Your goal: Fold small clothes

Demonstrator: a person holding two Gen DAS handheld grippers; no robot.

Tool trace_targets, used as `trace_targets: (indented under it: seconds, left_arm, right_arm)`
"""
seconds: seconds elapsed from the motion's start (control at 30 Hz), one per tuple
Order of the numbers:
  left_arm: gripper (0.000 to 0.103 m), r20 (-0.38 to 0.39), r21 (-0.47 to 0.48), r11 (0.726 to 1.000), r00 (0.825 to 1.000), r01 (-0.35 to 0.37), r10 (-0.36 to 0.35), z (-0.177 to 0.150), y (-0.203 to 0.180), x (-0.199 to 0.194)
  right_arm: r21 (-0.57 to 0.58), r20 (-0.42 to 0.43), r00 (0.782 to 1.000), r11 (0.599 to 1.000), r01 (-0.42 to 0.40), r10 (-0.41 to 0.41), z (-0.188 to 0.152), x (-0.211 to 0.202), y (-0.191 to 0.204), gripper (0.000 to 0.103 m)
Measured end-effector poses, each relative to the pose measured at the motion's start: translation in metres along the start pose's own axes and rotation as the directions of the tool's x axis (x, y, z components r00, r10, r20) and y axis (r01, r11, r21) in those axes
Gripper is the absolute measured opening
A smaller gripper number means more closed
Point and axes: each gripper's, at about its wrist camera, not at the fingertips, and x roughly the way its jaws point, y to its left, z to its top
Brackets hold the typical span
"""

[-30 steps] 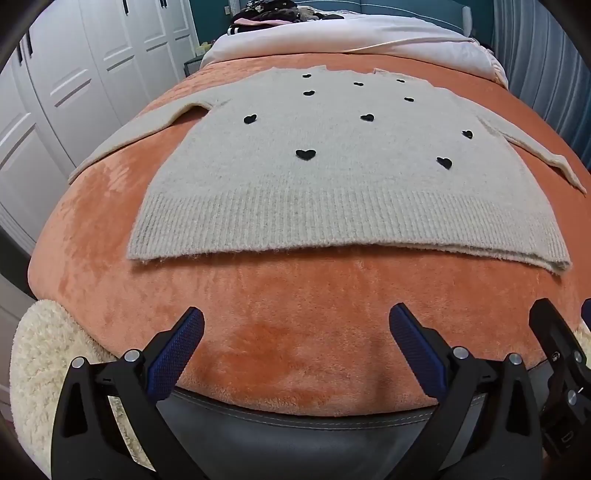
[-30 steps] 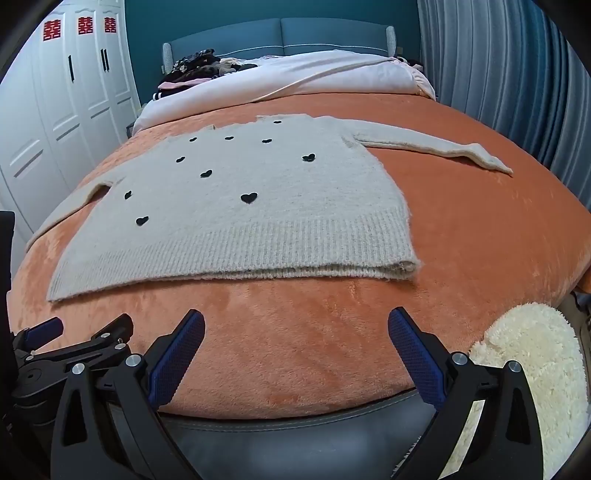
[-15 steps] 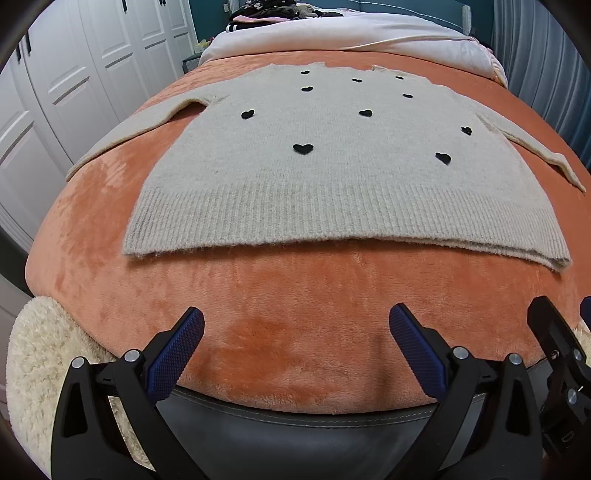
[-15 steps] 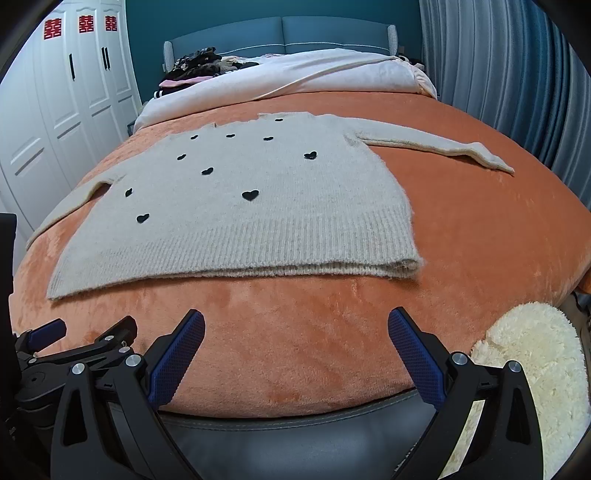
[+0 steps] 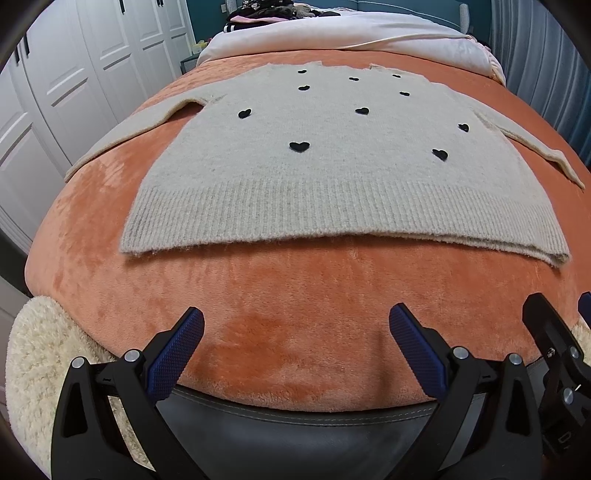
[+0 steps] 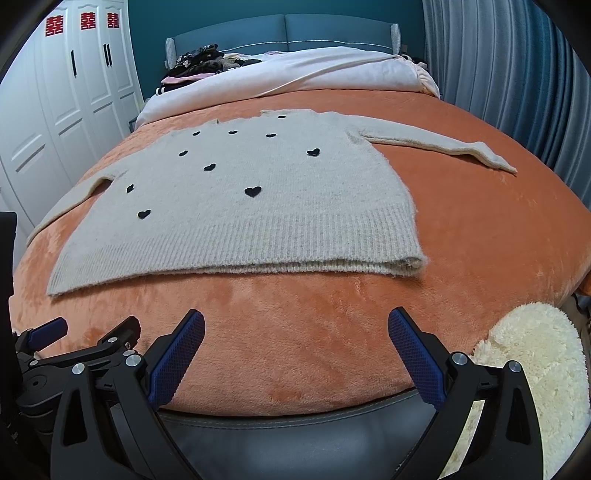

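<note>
**Both claws spread at the foot of the bed, sweater flat ahead**

Nearest the cameras, the left claw [image 5: 295, 350] hangs over the foot edge of the bed with its blue-padded fingers [image 5: 173, 354] spread wide and nothing between them. The right claw [image 6: 295, 350] sits just beside it, equally wide apart and empty — each claw shows at the edge of the other's view. Below them runs the grey padded bed frame [image 5: 295, 417], with a cream fluffy rug [image 6: 535, 369] on the floor at either side.

Past the fingers lies a bare strip of the orange plush blanket [image 5: 295, 295] that covers the bed. Beyond it the beige knit sweater [image 5: 332, 166] lies flat, dotted with small black hearts [image 5: 299, 146], its ribbed hem [image 6: 240, 243] toward the claws and apart from both. Its sleeves are spread out to either side — the right sleeve [image 6: 443, 146] stretches over the blanket toward the curtain [image 6: 517, 74].

Farther off, a white duvet [image 6: 295, 74] is bunched at the head of the bed, with a heap of dark clothes [image 6: 199, 62] against the blue headboard [image 6: 280, 31]. White wardrobe doors [image 6: 74, 103] line the left wall.
</note>
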Motion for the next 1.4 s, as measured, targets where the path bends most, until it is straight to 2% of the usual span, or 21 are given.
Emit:
trace_targets:
  seconds: [1.4]
  left_arm:
    - [0.098,0.001,0.0,1.0,1.0,-0.004,0.004,0.0011,-0.0009,-0.0019]
  right_arm:
    - [0.002,-0.004,1.0,1.0,0.0,0.0,-0.0005,0.0002,-0.0001,0.098]
